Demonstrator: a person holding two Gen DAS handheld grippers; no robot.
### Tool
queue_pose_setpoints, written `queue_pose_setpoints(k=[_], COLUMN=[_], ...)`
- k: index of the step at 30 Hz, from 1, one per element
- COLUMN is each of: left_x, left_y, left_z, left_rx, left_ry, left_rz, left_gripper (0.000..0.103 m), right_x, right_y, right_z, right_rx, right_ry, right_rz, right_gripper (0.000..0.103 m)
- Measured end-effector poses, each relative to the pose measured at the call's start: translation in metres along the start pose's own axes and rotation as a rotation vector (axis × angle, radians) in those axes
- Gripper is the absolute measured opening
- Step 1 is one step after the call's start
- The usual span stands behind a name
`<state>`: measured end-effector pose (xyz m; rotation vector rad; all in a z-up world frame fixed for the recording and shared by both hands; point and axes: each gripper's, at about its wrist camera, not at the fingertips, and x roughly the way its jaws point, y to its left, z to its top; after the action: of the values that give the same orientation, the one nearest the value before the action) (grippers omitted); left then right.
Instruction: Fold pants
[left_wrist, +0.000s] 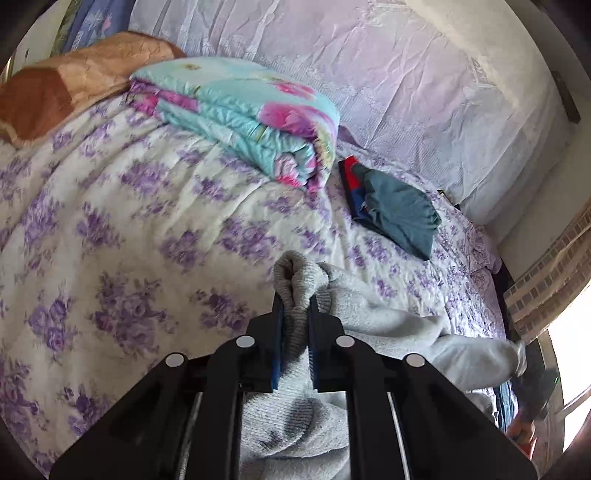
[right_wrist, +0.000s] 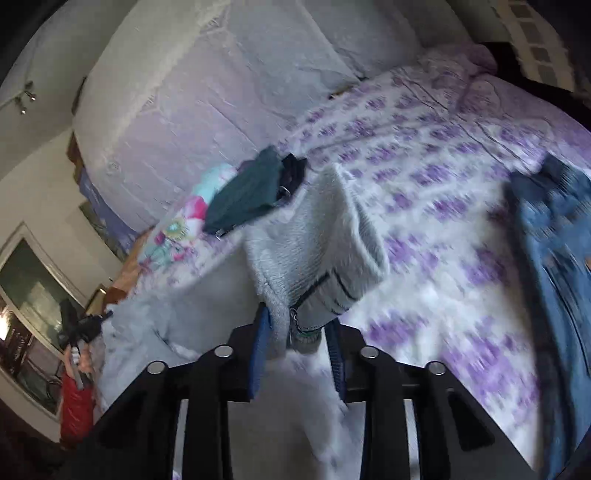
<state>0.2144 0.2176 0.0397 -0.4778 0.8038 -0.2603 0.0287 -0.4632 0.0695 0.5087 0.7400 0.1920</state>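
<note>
Light grey knit pants hang over a bed with a purple-flowered cover. My left gripper is shut on a bunched ribbed cuff of the grey pants and holds it above the bed. In the right wrist view my right gripper is shut on the waistband end of the same grey pants, which shows dark stripes and a drawstring. The cloth stretches between both grippers toward the bed's near edge.
A folded turquoise and pink quilt and a brown pillow lie at the bed's head. Folded teal and red-blue clothes sit by the padded wall. Blue jeans lie on the right of the bed. A window is at the far right.
</note>
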Motion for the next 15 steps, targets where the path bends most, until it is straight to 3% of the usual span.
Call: queue_pose_setpoints(k=[2, 5, 8, 10, 15], left_x=[0.007, 0.019, 0.025, 0.025, 0.030], left_y=[0.015, 0.029, 0.025, 0.023, 0.034], left_z=[-0.002, -0.002, -0.004, -0.007, -0.009], left_rx=[-0.036, -0.101, -0.085, -0.070, -0.121], left_ry=[0.020, 0.051, 0.048, 0.039, 0.065], left_rz=[-0.009, -0.031, -0.007, 0.011, -0.003], left_gripper=[0.010, 0.010, 0.010, 0.011, 0.011], right_x=[-0.018, -0.040, -0.038, -0.018, 0.050], right_y=[-0.022, -0.041, -0.043, -0.044, -0.065], right_z=[-0.027, -0.032, -0.005, 0.016, 0.053], right_rx=[0.067, 0.174, 0.231, 0.228, 0.334], right_ry=[0.013, -0.032, -0.086, -0.063, 0.030], right_rz=[-0.102, -0.086, -0.040, -0.015, -0.064], right_gripper=[0.035, 0.037, 0.078, 0.078, 0.078])
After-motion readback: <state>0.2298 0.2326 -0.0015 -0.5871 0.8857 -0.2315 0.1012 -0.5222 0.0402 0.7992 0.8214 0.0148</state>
